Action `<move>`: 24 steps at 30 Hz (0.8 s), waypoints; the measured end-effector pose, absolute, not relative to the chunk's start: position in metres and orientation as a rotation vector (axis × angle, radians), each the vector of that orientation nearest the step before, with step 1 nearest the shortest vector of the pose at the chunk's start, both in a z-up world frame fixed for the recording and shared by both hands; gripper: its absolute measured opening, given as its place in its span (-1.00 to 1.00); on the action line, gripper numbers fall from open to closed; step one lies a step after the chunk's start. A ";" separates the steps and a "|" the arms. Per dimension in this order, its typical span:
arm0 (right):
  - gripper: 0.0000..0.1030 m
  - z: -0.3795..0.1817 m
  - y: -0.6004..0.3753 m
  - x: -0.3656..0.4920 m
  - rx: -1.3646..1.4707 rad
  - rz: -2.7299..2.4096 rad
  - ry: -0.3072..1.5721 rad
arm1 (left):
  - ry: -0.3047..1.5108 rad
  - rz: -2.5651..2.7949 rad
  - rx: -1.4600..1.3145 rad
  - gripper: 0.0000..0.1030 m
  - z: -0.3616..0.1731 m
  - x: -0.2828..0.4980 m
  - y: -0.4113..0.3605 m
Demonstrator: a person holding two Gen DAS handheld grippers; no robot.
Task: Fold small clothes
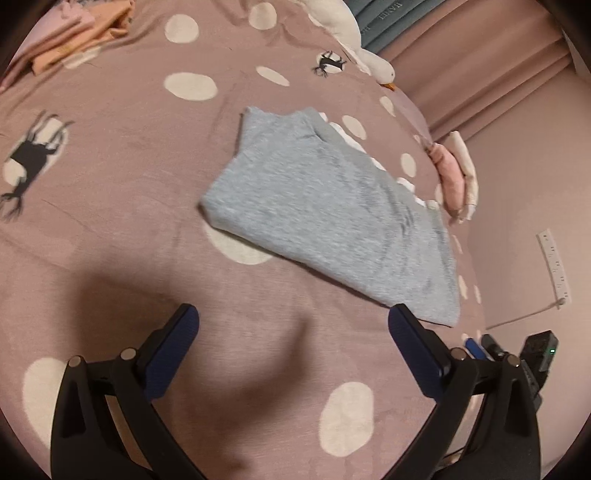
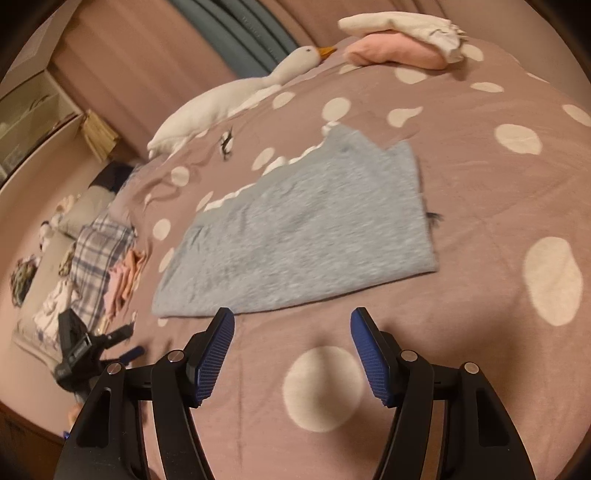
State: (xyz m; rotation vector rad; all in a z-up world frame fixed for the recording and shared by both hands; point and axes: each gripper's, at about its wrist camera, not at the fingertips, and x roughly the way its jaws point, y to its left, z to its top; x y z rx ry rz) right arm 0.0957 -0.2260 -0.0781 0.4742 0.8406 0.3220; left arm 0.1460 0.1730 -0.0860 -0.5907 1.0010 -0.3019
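Note:
A grey garment [image 1: 332, 210] lies folded flat on the mauve bedspread with white dots [image 1: 122, 236]; it also shows in the right wrist view [image 2: 303, 236]. My left gripper [image 1: 293, 319] is open and empty, hovering just short of the garment's near corner. My right gripper [image 2: 291, 325] is open and empty, hovering just short of the garment's near edge. The left gripper [image 2: 122, 341] shows small at the lower left of the right wrist view, and the right gripper [image 1: 487, 345] at the lower right of the left wrist view.
A white goose plush [image 2: 229, 96] lies at the bed's far side. Folded pink and cream clothes [image 2: 399, 40] sit near one corner. Orange and pink clothes [image 1: 74, 33] lie in a pile at another. A plaid cloth [image 2: 98, 251] and clutter lie beyond the bed's edge.

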 end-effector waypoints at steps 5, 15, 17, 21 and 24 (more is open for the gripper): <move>0.28 -0.078 -0.203 0.102 0.419 0.349 0.848 | 1.040 -0.341 -0.691 0.99 -0.099 0.158 0.174; 0.29 -0.093 -0.185 0.108 0.448 0.391 0.868 | 1.037 -0.356 -0.865 0.99 -0.109 0.177 0.186; 0.29 -0.095 -0.182 0.107 0.465 0.402 0.866 | 1.036 -0.359 -0.897 0.99 -0.109 0.184 0.187; 0.29 -0.097 -0.180 0.106 0.478 0.416 0.863 | 1.030 -0.352 -0.946 0.99 -0.109 0.197 0.188; 0.29 -0.098 -0.181 0.109 0.479 0.417 0.872 | 1.018 -0.342 -0.982 0.99 -0.110 0.207 0.188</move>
